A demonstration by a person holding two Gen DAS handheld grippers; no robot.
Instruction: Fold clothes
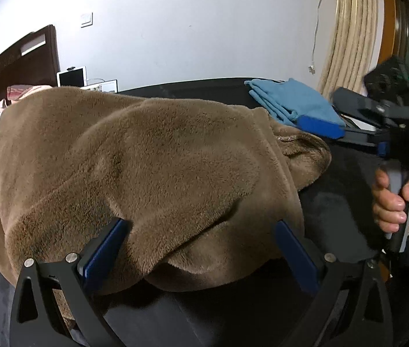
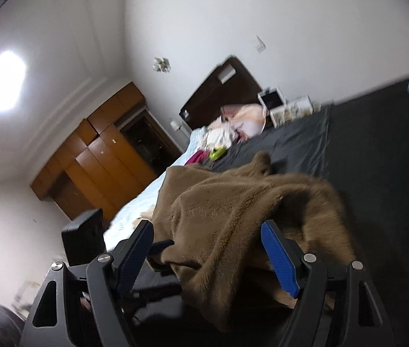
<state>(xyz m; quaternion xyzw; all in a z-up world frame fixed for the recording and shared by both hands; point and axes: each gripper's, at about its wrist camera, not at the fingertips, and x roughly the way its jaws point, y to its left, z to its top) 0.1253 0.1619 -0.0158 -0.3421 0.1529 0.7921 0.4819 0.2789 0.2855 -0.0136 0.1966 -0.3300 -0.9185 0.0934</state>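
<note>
A brown fleece garment (image 1: 146,162) lies bunched and partly folded on the dark bed cover (image 1: 334,196). My left gripper (image 1: 201,228) is open, its blue-padded fingers (image 1: 109,245) standing either side of the garment's near edge. The right gripper shows in the left wrist view (image 1: 346,124) at the right, held in a hand, over the far right end of the garment. In the right wrist view the right gripper (image 2: 207,231) is open with the brown garment (image 2: 233,219) between and beyond its fingers.
A folded blue cloth (image 1: 288,101) lies at the back right of the cover. Pink and magenta clothes (image 2: 233,127) are piled near the dark headboard (image 2: 221,92). A tablet (image 1: 71,76) stands by the wall. A wooden wardrobe (image 2: 103,150) stands across the room.
</note>
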